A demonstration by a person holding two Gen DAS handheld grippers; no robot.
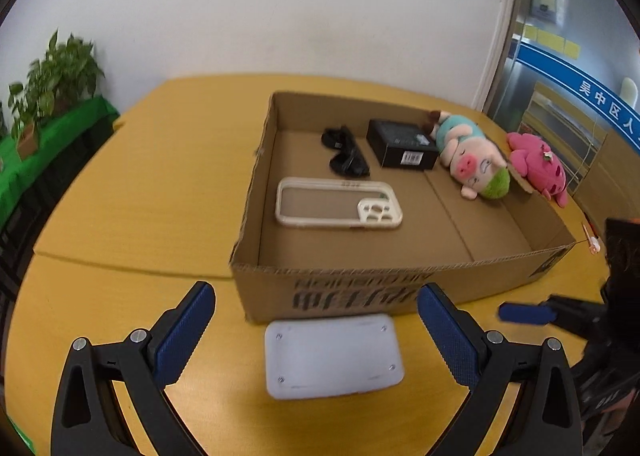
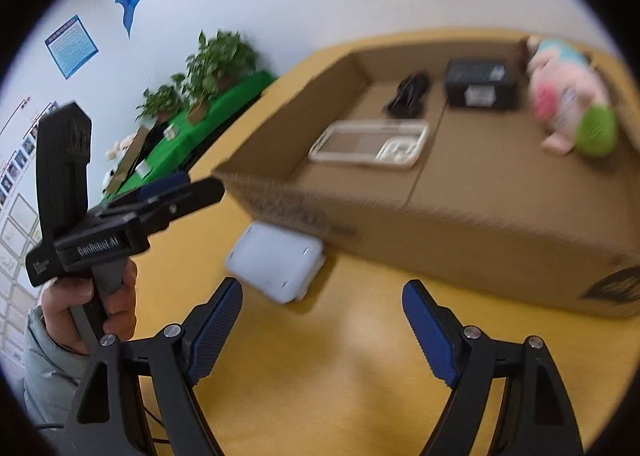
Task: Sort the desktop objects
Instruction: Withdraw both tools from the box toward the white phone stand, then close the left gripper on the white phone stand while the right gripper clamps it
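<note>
Left claw: jaws spread wide, blue ribbed pads on black frames, nothing gripped. It is angled down at the smooth yellow bench. Between and just ahead of its pads lies a flat white plastic case, rectangular with rounded corners and small screws, untouched by either pad.

Directly beyond the case stands a shallow corrugated cardboard box, open-topped, its near wall printed in black. Inside, ahead of the claw: a cream, clear-backed phone case, a black sunglasses-like item, a matte black carton with barcode, and a plush pig at the far right wall. A pink plush toy sits outside that wall.

Right claw: jaws likewise wide apart, empty, tilted down at bare bench. The white case lies ahead and slightly left of it, against the box's near wall. To its left a hand grips the other claw's handle; a grey padded sleeve is visible.
</note>
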